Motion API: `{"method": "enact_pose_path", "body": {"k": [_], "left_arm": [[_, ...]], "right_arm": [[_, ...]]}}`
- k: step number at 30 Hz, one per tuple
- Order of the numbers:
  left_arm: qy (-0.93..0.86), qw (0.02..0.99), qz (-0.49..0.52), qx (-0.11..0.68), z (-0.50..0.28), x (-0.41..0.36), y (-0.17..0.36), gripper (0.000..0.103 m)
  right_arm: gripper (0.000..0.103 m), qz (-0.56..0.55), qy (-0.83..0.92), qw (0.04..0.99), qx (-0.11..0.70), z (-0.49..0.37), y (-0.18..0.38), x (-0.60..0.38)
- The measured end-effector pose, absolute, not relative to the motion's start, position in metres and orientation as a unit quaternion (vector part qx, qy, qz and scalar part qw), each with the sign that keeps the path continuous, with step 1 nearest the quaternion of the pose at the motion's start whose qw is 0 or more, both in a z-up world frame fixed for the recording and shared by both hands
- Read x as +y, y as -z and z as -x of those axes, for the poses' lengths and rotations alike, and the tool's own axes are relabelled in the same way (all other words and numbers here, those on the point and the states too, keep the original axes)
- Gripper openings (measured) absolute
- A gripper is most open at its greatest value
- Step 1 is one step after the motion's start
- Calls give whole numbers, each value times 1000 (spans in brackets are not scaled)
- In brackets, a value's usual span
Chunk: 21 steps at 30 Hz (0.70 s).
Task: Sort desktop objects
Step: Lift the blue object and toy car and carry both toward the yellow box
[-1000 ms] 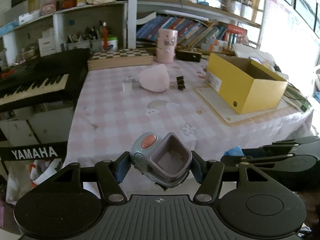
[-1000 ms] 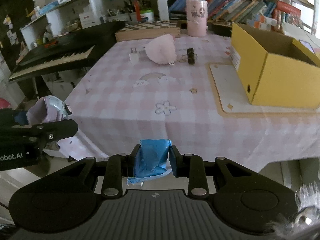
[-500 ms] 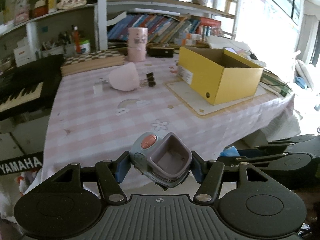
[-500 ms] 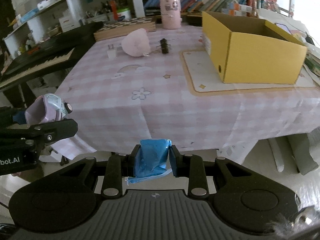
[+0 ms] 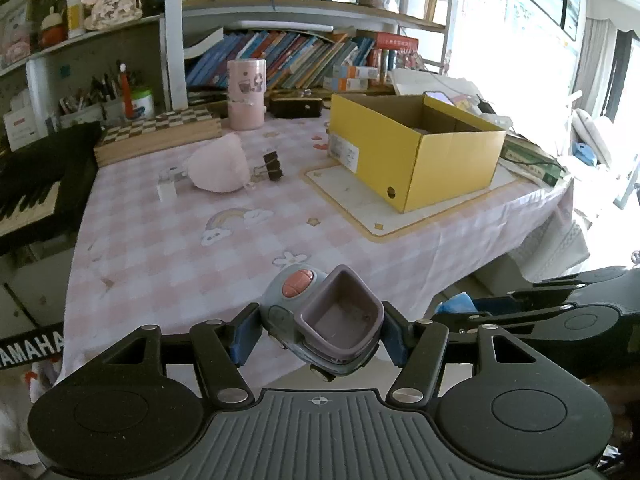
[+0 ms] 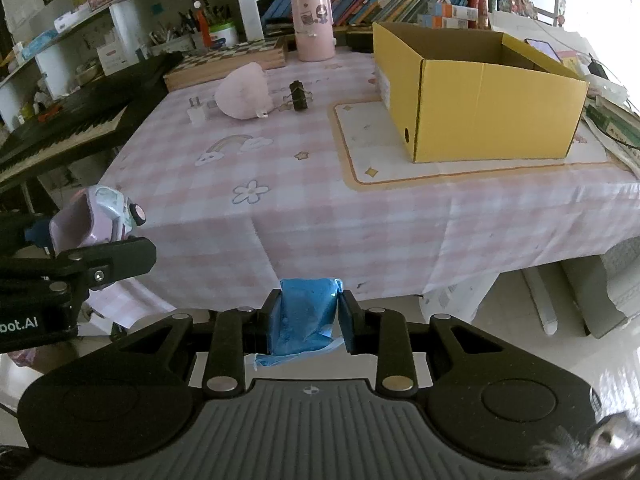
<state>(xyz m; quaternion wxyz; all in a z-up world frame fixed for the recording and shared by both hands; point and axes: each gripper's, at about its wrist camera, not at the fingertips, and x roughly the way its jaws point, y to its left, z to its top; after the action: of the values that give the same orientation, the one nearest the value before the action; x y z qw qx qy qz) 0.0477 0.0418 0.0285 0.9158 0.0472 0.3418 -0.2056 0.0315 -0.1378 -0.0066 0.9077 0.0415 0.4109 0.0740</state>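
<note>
My left gripper (image 5: 320,332) is shut on a grey-blue pencil sharpener (image 5: 324,320) with a pink button and a purple tray; it also shows in the right wrist view (image 6: 100,216). My right gripper (image 6: 308,312) is shut on a blue packet (image 6: 304,312), also seen at the right of the left wrist view (image 5: 456,304). Both are held off the near edge of the pink checked table (image 5: 168,248). An open yellow box (image 5: 416,148) stands on a mat at the table's right. A pink pouch (image 5: 218,164), a white plug (image 5: 167,188) and a black binder clip (image 5: 273,166) lie further back.
A pink cylindrical holder (image 5: 246,94) and a checkered board (image 5: 160,132) stand at the back edge of the table. A black keyboard (image 5: 36,184) is to the left. Bookshelves (image 5: 304,52) fill the wall behind. Bright window at right.
Both grippers have swung to the right and drawn closer to the table, so the yellow box sits nearer the centre. Each keeps hold of its object.
</note>
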Motion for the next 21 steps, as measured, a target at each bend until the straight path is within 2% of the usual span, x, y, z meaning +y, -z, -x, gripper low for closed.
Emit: {"method": "enact_pose_path", "body": {"k": [21], "left_arm": [[265, 897, -76, 345, -78, -13, -26, 62]], "right_arm": [[27, -73, -15, 907, 415, -45, 8, -189]]}}
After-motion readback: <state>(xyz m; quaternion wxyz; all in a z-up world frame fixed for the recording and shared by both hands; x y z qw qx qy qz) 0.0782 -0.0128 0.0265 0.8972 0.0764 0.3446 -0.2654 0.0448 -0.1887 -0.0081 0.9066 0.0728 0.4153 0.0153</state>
